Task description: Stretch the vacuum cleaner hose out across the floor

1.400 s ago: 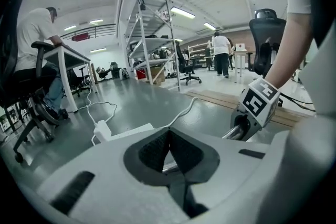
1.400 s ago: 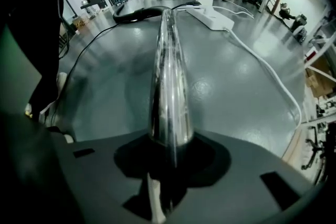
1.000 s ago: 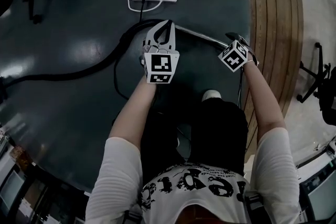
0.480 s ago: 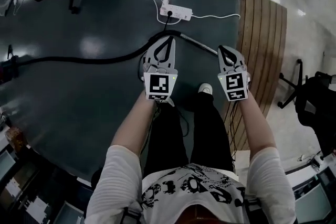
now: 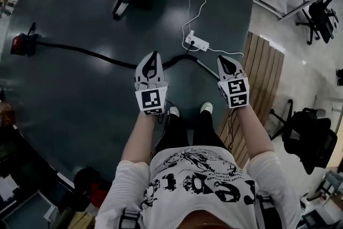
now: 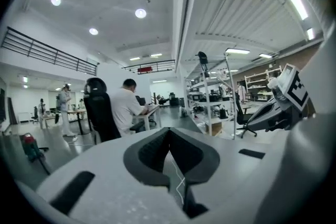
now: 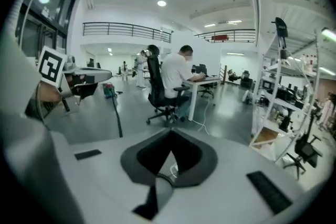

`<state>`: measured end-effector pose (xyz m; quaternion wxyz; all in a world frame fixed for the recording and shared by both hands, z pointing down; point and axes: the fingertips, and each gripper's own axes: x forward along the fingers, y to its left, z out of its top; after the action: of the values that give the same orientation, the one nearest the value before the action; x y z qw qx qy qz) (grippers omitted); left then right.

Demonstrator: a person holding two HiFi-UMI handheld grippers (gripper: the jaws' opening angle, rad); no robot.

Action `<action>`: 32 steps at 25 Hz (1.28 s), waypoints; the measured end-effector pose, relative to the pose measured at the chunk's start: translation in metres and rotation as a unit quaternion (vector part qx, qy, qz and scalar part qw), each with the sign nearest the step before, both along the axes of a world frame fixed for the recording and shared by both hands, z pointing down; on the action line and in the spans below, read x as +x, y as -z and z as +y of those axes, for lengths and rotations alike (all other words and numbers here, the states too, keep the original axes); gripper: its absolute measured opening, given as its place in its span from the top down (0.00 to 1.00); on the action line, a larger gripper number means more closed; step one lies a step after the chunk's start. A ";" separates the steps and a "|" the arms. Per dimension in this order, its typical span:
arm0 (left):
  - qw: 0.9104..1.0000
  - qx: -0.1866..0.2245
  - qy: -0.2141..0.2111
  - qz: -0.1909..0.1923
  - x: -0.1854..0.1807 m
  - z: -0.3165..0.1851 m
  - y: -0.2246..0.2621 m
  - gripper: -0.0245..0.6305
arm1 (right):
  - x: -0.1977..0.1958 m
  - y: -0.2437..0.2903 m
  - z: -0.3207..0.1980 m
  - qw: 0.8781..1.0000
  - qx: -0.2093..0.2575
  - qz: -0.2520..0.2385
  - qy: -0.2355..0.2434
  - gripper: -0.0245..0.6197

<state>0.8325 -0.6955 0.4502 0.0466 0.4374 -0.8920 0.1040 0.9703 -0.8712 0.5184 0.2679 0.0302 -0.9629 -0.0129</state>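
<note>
On the dark glossy floor, head view: a thin matte-black hose lies in one long shallow curve. It runs from the small red vacuum cleaner at 10 o'clock to a bend at 12 o'clock, just ahead of the person's shoes. There it meets a straight silvery metal wand slanting toward 1 o'clock.

A white plastic power strip sits just beyond the bend, with a thin white cable snaking off to 12 o'clock. A slatted wooden panel is at 2 o'clock and a black office chair at 4 o'clock.

The left gripper has a pale grey moulded shell and dark pads, with its jaws pressed together at the tips. Its own view shows a diamond-shaped hollow behind the tips. Through the slit only floor and a white cable line show, so nothing is pinched.

The right gripper also has its tips pressed together. Low in its slit sits a blurred grey tube with a ringed end (could be the wand, too soft to say). Whether the pads touch it can't be told.

Hidden or unclear:
- A short stretch of hose passes behind the left gripper.
- The wand's near end disappears behind the right gripper.
- The vacuum cleaner is too small to give a shape.
- In the right gripper view, the hose's lower end is cut off by the gripper shell at 9 o'clock.
</note>
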 end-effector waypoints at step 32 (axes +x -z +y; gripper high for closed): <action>0.855 0.049 0.512 -0.070 -0.017 0.491 0.128 0.96 | -0.227 0.139 0.505 0.811 -0.040 -0.110 0.574 0.96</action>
<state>0.8154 -0.2043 0.3224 0.0092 -0.0881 -0.9947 0.0522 0.7438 -0.3662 0.3797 0.1055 -0.5375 -0.8276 -0.1222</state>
